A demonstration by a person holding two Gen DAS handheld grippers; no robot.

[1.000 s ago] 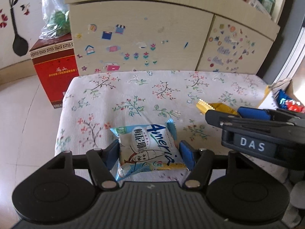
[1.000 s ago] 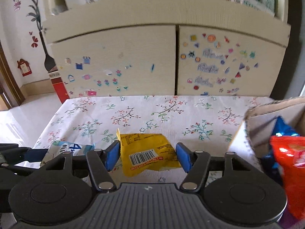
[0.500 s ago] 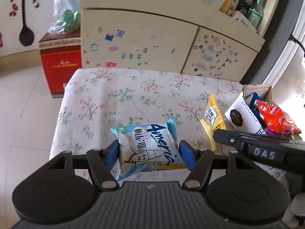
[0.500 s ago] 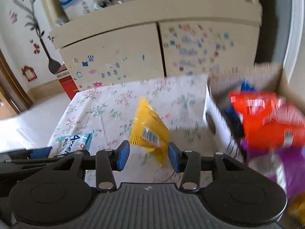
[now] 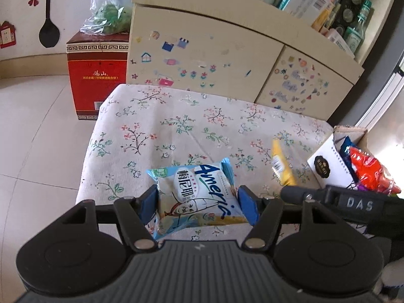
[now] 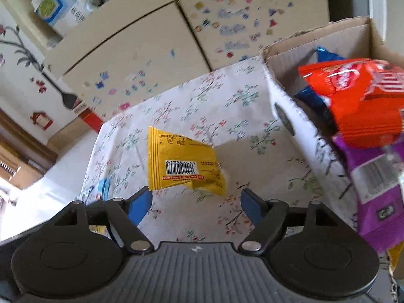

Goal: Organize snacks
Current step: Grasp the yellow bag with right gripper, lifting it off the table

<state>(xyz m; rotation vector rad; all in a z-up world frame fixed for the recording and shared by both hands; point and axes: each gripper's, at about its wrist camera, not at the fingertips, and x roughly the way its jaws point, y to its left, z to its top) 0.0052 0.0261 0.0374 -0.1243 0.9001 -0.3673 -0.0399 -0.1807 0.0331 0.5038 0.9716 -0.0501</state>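
I count two hand-held grippers, one blue-white snack packet (image 5: 197,197), one yellow snack packet (image 6: 183,164), one cardboard box (image 6: 285,96) with three packets inside, and one red carton (image 5: 97,75).

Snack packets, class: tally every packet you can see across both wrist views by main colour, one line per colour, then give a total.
Light blue and white: 1, the Ameria packet between the left tongs
Yellow: 1, the barcode packet
Orange-red: 1, in the cardboard box
Dark blue: 1, in the box
Purple: 1, in the box
Total: 5
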